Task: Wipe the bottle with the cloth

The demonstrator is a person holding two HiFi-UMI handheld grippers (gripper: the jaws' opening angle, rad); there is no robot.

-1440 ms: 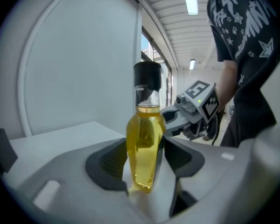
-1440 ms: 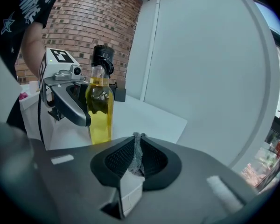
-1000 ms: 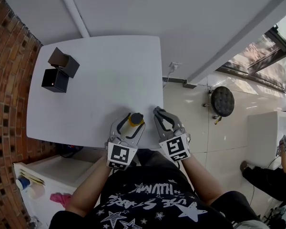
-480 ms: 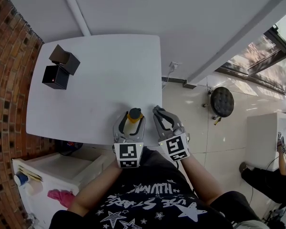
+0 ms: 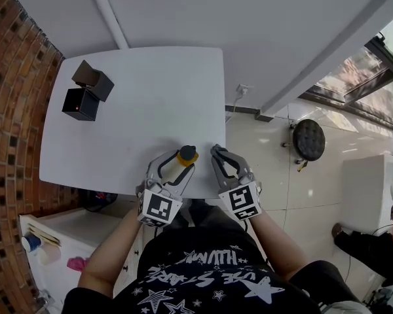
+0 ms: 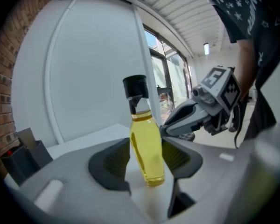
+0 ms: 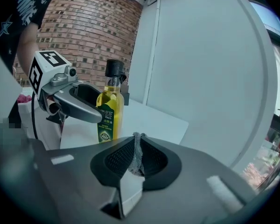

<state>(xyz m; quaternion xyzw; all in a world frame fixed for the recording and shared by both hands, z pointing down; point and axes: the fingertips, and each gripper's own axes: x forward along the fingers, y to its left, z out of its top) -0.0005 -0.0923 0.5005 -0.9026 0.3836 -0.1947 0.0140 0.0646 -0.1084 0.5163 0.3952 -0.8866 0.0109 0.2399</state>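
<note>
Near the desk [image 5: 144,103] front edge, broad bare top beyond: oil bottle [image 5: 185,156] clamped in left gripper [image 6: 146,157], jaws just closing tighter. Beside it, right gripper [image 5: 217,153], tilted slightly down, pinching grey cloth [image 7: 137,160].
</note>
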